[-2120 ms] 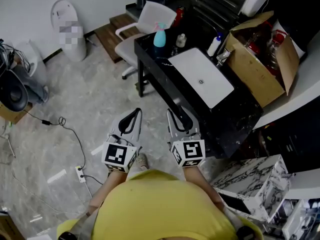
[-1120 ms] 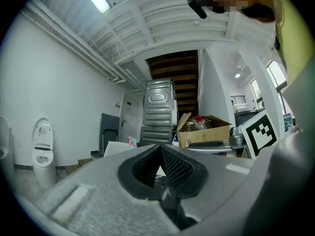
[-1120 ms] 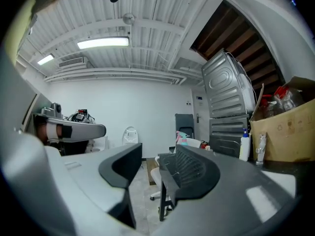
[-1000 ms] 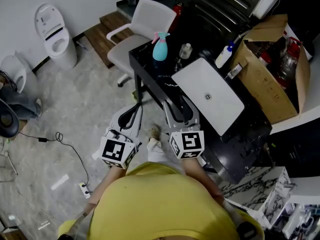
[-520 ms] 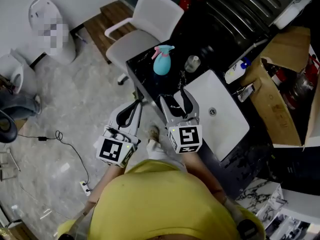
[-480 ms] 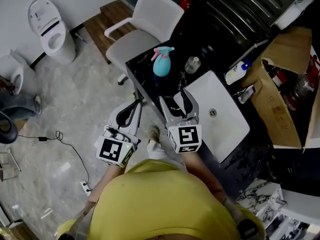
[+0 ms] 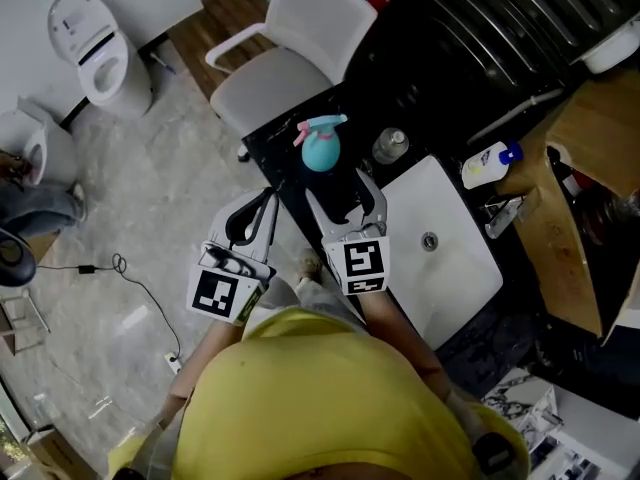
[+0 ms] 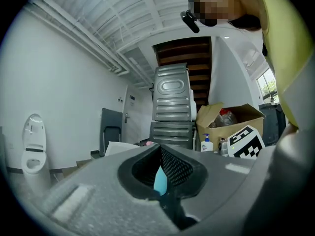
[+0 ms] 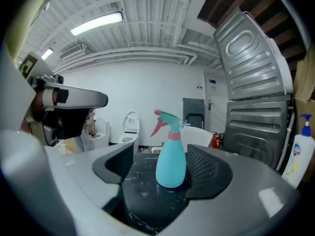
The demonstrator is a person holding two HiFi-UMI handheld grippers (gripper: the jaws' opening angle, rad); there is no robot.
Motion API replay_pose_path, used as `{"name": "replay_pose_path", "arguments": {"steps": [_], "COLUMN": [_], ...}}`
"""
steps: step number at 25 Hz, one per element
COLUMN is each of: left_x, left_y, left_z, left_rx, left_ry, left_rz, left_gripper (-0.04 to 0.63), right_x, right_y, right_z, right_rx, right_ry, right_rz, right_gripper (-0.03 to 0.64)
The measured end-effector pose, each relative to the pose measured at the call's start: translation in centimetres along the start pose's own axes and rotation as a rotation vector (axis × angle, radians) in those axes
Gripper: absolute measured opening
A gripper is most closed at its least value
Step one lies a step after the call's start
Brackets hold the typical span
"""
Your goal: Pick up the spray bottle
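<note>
A teal spray bottle (image 7: 320, 148) with a pink collar and trigger stands upright near the corner of the black marble counter (image 7: 400, 98). My right gripper (image 7: 346, 190) is over the counter just short of it. Its jaws are opening, one to each side of the line toward the bottle, and nothing touches the pads. In the right gripper view the spray bottle (image 9: 171, 156) stands just beyond the right gripper (image 9: 162, 178). My left gripper (image 7: 258, 208) hangs left of the counter edge, shut and holding nothing. In the left gripper view a sliver of the spray bottle (image 8: 160, 181) shows through the loop of the left gripper (image 8: 165, 191).
A white sink basin (image 7: 445, 253) is set in the counter to the right of my right gripper. A small glass jar (image 7: 390, 146) and a white bottle with a blue cap (image 7: 487, 163) stand behind it. A white chair (image 7: 290, 48) is beyond the counter, a toilet (image 7: 90, 38) at far left, and a cardboard box (image 7: 585, 188) at right.
Both grippers have come forward toward the counter corner, so the spray bottle is now much closer to the right gripper. The right jaws have spread wider; the left stays shut.
</note>
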State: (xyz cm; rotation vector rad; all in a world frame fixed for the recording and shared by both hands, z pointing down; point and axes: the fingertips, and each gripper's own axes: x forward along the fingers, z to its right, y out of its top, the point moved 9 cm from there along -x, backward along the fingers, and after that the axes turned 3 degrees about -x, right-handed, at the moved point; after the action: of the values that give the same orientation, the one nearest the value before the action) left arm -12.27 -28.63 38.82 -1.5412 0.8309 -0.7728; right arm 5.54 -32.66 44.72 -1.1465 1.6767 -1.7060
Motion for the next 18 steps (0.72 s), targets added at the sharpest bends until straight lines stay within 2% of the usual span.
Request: {"name": "replay_pose_path", "arguments": {"steps": [7,18], "left_x": [2.7,5.9], "left_y": [-0.6,-1.8], "left_z": [-2.0,-5.4], "left_rx": [0.008,0.016], "left_ry": [-0.024,-0.127], "left_rz": [-0.039,-0.107], "left_gripper": [0.002,0.002], "right_x": [3.2,7.4], "right_y": [-1.3,-3.1], "right_z": [1.1,1.8], "right_rx": [0.029,0.034], "right_ry": [-0.003,-0.081], "right_rz": [-0.065,-0.16], "right_gripper": [0.344,0.365]}}
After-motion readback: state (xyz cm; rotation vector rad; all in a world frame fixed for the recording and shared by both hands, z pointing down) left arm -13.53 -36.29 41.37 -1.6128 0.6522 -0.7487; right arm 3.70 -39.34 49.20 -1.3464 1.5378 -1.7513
